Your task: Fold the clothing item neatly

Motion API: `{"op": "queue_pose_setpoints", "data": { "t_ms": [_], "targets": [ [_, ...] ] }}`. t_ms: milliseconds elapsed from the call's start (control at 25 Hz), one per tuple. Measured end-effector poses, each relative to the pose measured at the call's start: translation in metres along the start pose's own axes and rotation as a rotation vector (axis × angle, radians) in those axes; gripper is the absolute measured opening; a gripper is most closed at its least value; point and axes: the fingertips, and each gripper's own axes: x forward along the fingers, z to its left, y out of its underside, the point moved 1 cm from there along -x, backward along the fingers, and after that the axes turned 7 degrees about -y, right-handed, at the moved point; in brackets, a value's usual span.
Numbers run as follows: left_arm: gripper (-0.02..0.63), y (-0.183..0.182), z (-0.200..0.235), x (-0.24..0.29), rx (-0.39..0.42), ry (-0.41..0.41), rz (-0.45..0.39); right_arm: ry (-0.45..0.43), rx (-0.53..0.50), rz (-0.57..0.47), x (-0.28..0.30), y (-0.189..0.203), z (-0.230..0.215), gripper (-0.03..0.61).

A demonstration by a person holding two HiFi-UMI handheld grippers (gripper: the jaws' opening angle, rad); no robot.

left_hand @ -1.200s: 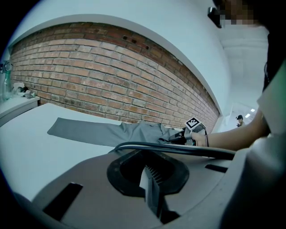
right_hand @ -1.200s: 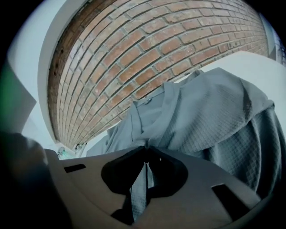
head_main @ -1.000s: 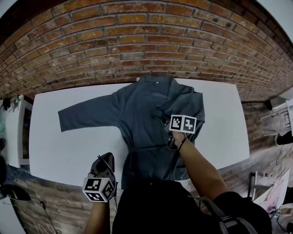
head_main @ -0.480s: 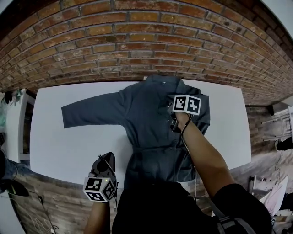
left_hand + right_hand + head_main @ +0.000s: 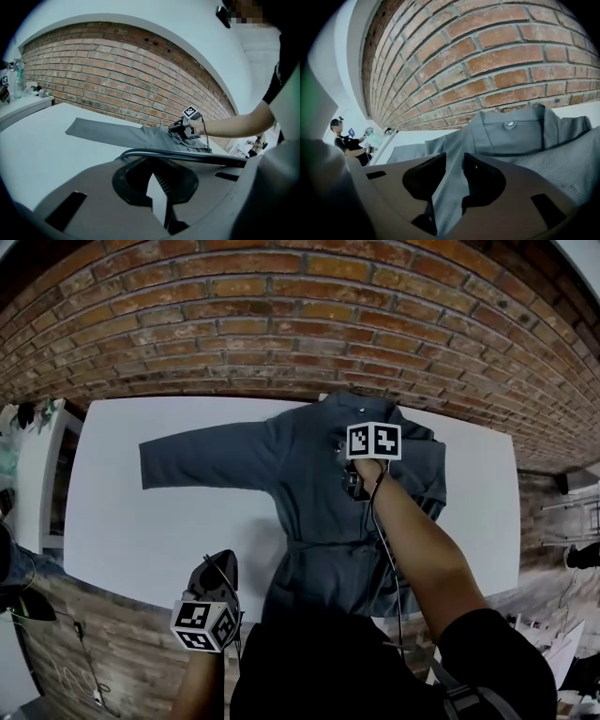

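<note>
A dark grey shirt [image 5: 314,521] lies flat on the white table [image 5: 169,521], collar [image 5: 511,125] toward the brick wall. Its left sleeve [image 5: 206,454] stretches out to the left; the right side is folded in over the body. My right gripper [image 5: 352,486] hovers over the chest just below the collar. Its jaws have just been opening, and a fold of the shirt's fabric [image 5: 452,187] still hangs between them. The left gripper view shows this right gripper [image 5: 180,127] over the shirt [image 5: 136,133]. My left gripper [image 5: 217,568] is shut and empty at the table's near edge, left of the hem.
A brick wall [image 5: 281,324] runs right behind the table's far edge. A side table [image 5: 18,101] with a bottle [image 5: 18,79] stands at the left. A person [image 5: 347,140] stands far off to the left. Bare tabletop lies on both sides of the shirt.
My right gripper has moved up the shirt toward the collar with the fabric fold. The left gripper has stayed by the near table edge.
</note>
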Motion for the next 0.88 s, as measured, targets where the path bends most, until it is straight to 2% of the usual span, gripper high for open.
{"op": "queue_pose_setpoints", "data": {
  "t_ms": [80,280,400,520,720,800,880],
  "targets": [
    [-0.009,0.002,0.003,-0.001,-0.006,-0.004,0.002,-0.039,-0.024,0.011,0.005,0.004,0.014,0.113],
    [-0.009,0.002,0.003,0.0,-0.008,0.012,-0.003,-0.058,-0.114,-0.014,-0.004,0.005,0.037,0.114],
    [-0.009,0.002,0.001,0.003,-0.004,0.027,-0.006,-0.115,-0.15,-0.1,-0.03,0.004,0.056,0.114],
    [-0.009,0.002,0.002,0.008,-0.02,0.039,-0.005,-0.15,-0.275,-0.24,-0.074,0.006,0.081,0.114],
    [-0.009,-0.01,0.018,0.02,-0.141,0.065,-0.039,-0.099,-0.499,-0.413,-0.151,0.02,0.113,0.11],
    [-0.009,-0.015,0.03,0.024,-0.206,0.062,-0.056,-0.081,-0.539,-0.451,-0.178,0.028,0.121,0.07],
    [-0.009,-0.02,0.044,0.027,-0.257,0.049,-0.07,-0.069,-0.557,-0.478,-0.2,0.035,0.127,0.002]
  ]
}}
